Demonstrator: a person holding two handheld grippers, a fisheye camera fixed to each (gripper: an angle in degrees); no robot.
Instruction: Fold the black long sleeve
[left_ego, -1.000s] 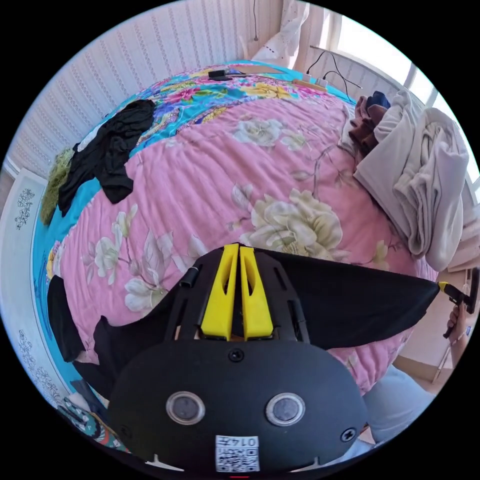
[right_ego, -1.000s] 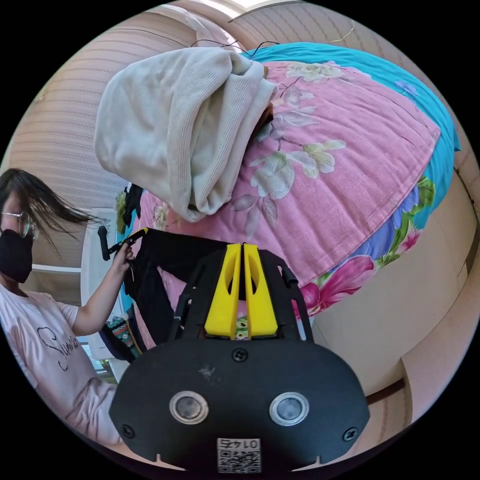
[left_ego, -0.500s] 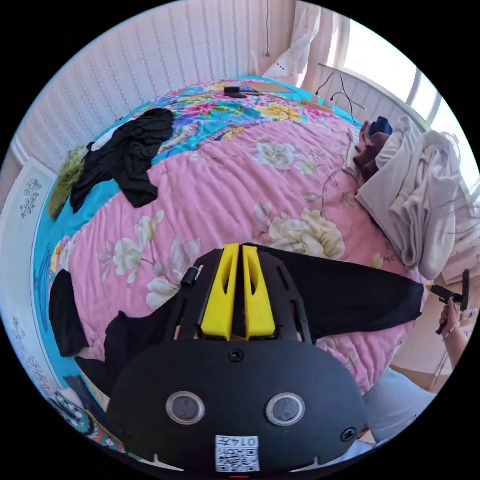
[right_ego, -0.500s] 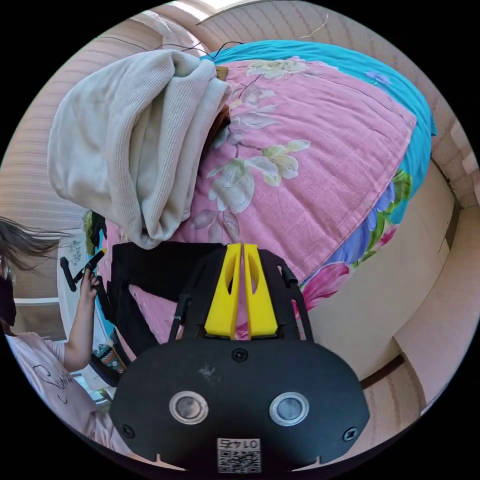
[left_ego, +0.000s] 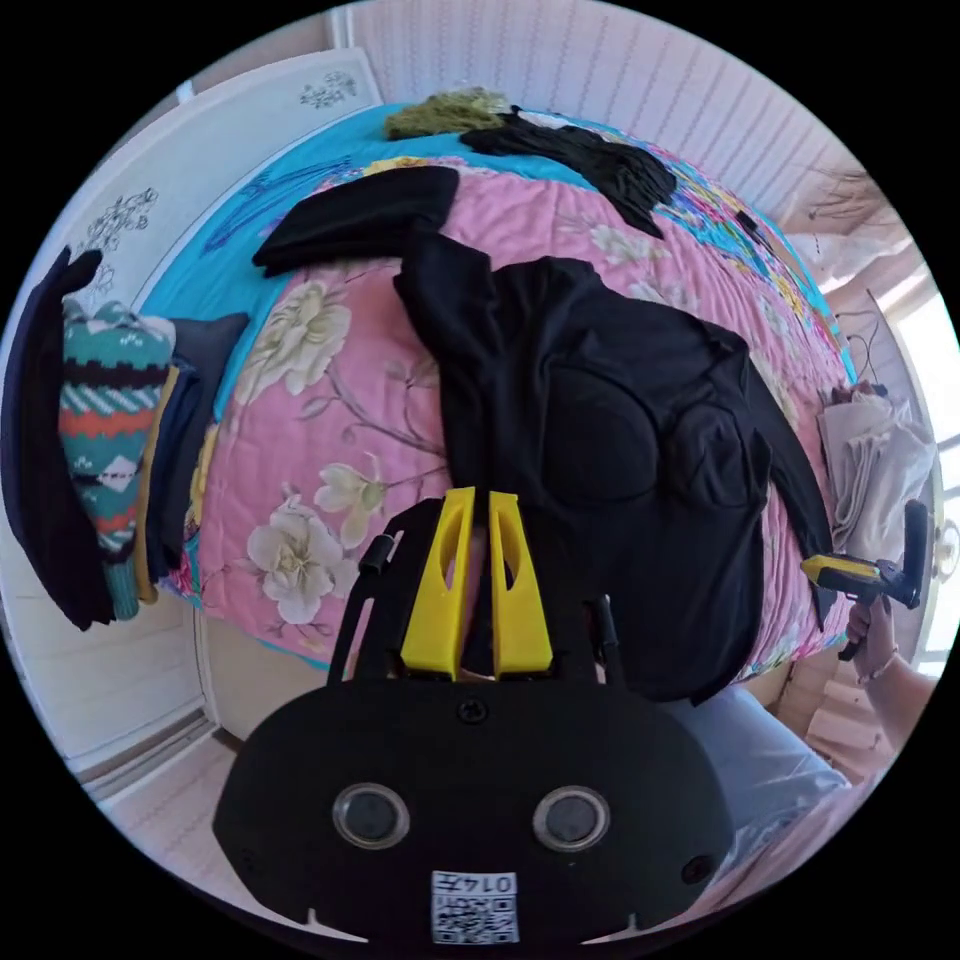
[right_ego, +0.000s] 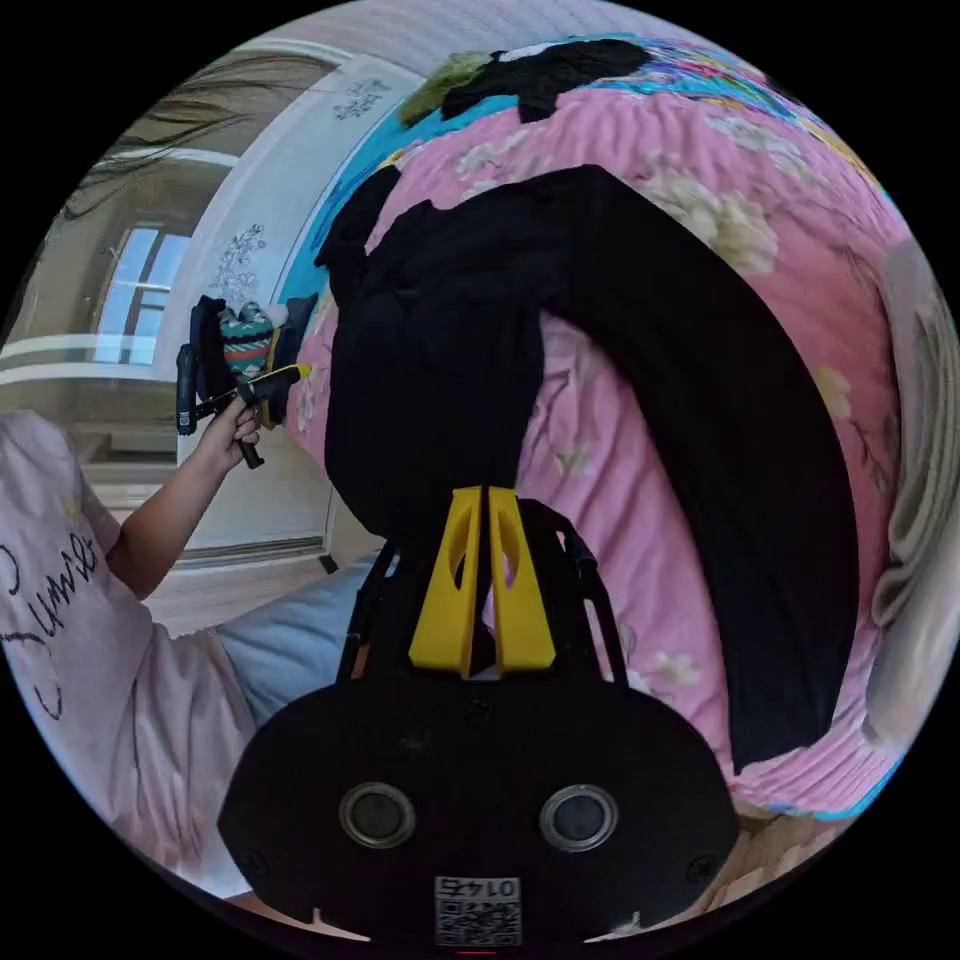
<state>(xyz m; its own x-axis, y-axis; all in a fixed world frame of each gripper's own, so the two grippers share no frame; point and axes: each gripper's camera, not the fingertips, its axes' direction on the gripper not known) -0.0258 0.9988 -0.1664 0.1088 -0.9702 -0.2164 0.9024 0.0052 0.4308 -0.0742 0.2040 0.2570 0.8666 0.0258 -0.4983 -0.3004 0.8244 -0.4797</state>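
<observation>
The black long sleeve (left_ego: 620, 430) lies spread out on the pink flowered bedspread (left_ego: 300, 400). One sleeve points up the bed and its near edge hangs over the side. My left gripper (left_ego: 478, 500) has its yellow jaws shut on the near hem. At the shirt's right corner is my right gripper (left_ego: 845, 575), held in a hand. In the right gripper view the shirt's body (right_ego: 430, 350) reaches down to my right gripper (right_ego: 482, 495), shut on its edge, and a long sleeve (right_ego: 740, 480) runs off to the right. The left gripper (right_ego: 265, 385) sits by the shirt's far corner.
A folded black garment (left_ego: 360, 215) lies above the shirt, with another black garment (left_ego: 590, 165) and a green item (left_ego: 445, 100) farther up the bed. Patterned clothes (left_ego: 100, 440) hang at the bed's left end. A beige pile (left_ego: 880, 470) sits right. The person (right_ego: 90, 620) stands beside the bed.
The shirt was stretched as a band between the two grippers above the bed; now it lies spread on the bedspread. Both cameras have swung round to look along it.
</observation>
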